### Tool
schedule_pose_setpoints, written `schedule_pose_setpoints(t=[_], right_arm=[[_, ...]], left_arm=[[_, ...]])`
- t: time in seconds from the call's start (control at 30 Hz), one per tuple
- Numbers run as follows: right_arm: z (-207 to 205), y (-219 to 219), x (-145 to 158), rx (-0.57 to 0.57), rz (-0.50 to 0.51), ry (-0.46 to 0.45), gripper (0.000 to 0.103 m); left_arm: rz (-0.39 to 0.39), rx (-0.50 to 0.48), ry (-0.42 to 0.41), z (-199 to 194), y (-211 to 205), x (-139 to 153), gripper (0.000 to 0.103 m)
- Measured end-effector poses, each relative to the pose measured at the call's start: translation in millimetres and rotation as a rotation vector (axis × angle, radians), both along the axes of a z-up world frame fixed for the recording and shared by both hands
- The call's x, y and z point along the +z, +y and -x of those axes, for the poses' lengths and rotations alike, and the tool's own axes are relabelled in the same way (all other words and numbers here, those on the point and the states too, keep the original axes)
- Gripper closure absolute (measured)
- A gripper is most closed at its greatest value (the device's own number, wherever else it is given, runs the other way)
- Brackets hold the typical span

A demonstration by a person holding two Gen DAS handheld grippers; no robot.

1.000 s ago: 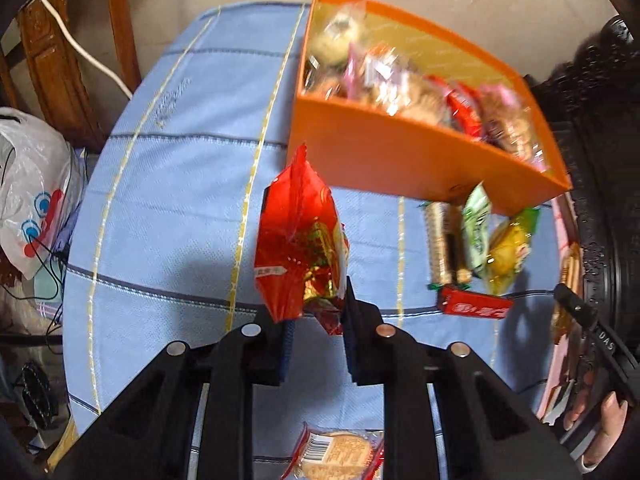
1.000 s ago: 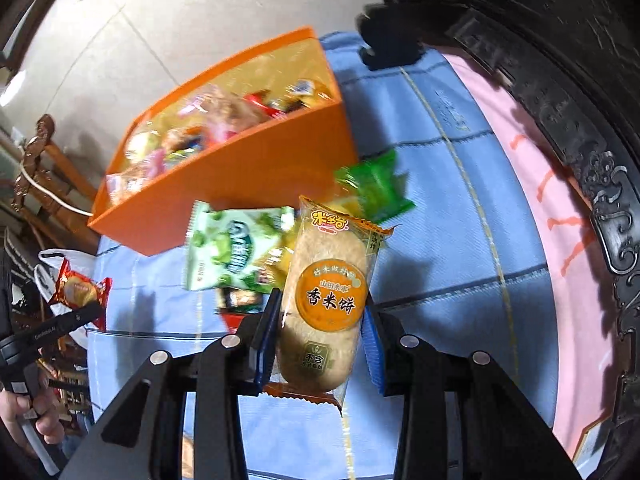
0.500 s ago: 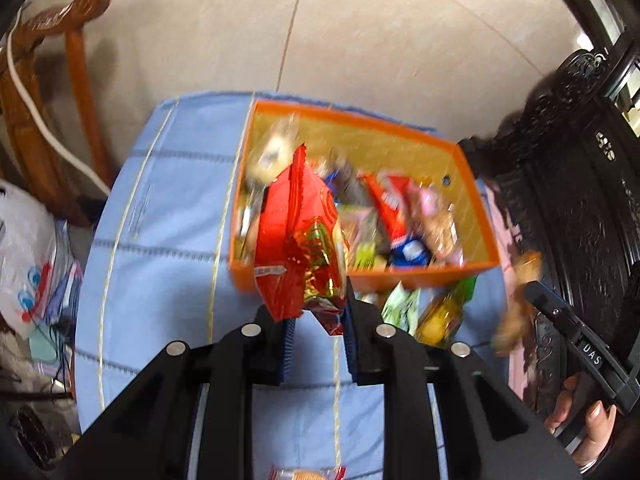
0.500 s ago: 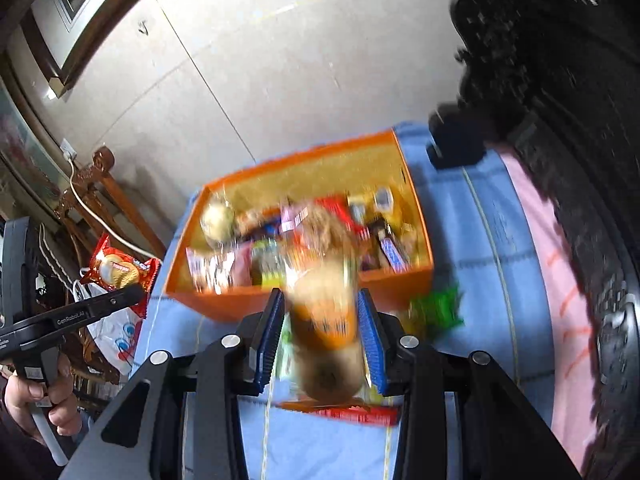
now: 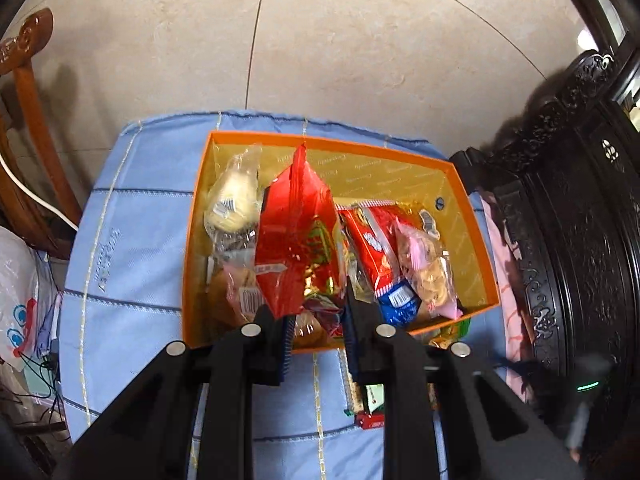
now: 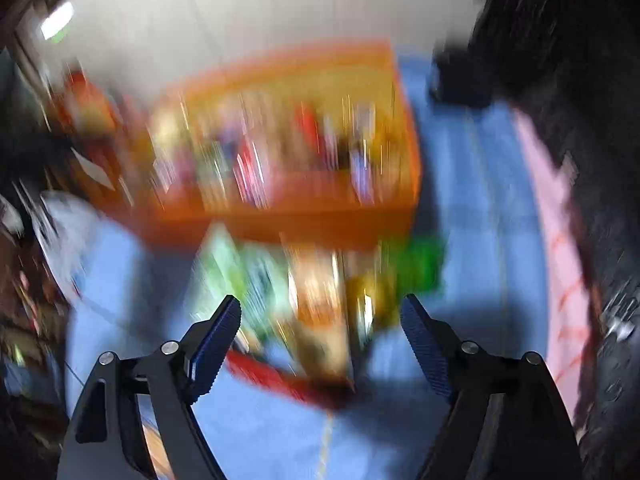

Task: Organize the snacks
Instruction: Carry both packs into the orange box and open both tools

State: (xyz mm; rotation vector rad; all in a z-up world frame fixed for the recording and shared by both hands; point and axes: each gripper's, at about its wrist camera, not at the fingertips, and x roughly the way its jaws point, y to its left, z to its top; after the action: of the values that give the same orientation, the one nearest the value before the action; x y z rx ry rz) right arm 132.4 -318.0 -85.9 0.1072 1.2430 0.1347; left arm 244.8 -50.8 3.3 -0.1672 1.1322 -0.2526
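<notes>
My left gripper (image 5: 316,320) is shut on the lower edge of a red snack bag (image 5: 296,232), which hangs over the orange box (image 5: 192,240) full of wrapped snacks. The right wrist view is badly blurred. In it my right gripper (image 6: 320,312) has its jaws wide apart and opening, the pads pressing on nothing. A tan and orange rice cake packet (image 6: 320,344) shows as a streak between and below the fingers, in front of the orange box (image 6: 304,220). I cannot tell whether it lies on the cloth or is falling.
A blue tablecloth (image 5: 132,240) covers the round table. Loose snacks lie in front of the box: green packets (image 6: 416,264) and a red bar (image 5: 370,420). Dark carved furniture (image 5: 580,240) stands at the right, a wooden chair (image 5: 28,80) and a white plastic bag (image 5: 20,300) at the left.
My left gripper has carried the red bag from beside the box to above it. The right jaws have spread off the rice cake packet, and that view has swung down toward the table.
</notes>
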Motion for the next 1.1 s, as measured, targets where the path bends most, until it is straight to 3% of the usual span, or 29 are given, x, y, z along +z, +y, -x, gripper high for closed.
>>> schedule_pose_setpoints(t=[0.07,0.1,0.27,0.43,0.53,0.73,1.0,1.03,1.07,1.1], right_arm=[[-4.1,2.4,-25.4,-0.003,0.003,0.029,0.065],[-7.4,4.0,-33.3,-0.014,0.019,0.039,0.067],[-8.0,13.0,-32.1,0.005,0.063,0.029,0.069],[10.8,-1.1,9.8,-0.031,0.018,-0.030,0.069],[11.6,-6.9,42.9,-0.041,0.002,-0.114,0.068],[-36.1,-5.2,91.0,-0.043,-0.017,-0.257,0.068],[-91.7,1.6,96.4,-0.082,-0.024,-0.282,0.066],[-96.2,-1.3,95.7,-0.097,-0.036,-0.277,0.061],[-96.3,-4.3,96.6,-0.125,-0.043,-0.279,0.042],[-94.4,-7.5,97.7,-0.152,-0.048,-0.293,0.029]], left_arm=[[0.004,-0.012,0.013,6.4,-2.4,-3.8,0.083],[0.008,-0.015,0.021,9.8,-3.2,-5.0,0.083],[0.014,-0.031,0.025,25.2,-3.3,-2.5,0.083],[0.031,-0.009,0.025,37.3,7.7,2.1,0.083],[0.035,-0.008,0.025,41.0,12.4,5.1,0.083],[0.031,-0.008,-0.001,33.1,11.9,16.7,0.083],[-0.005,-0.012,0.005,-9.2,-5.0,11.5,0.083],[-0.029,-0.011,-0.004,-16.8,-8.0,9.4,0.068],[-0.063,-0.004,-0.006,-21.0,-10.1,8.6,0.033],[-0.122,0.023,-0.023,-24.0,-11.5,10.1,0.014]])
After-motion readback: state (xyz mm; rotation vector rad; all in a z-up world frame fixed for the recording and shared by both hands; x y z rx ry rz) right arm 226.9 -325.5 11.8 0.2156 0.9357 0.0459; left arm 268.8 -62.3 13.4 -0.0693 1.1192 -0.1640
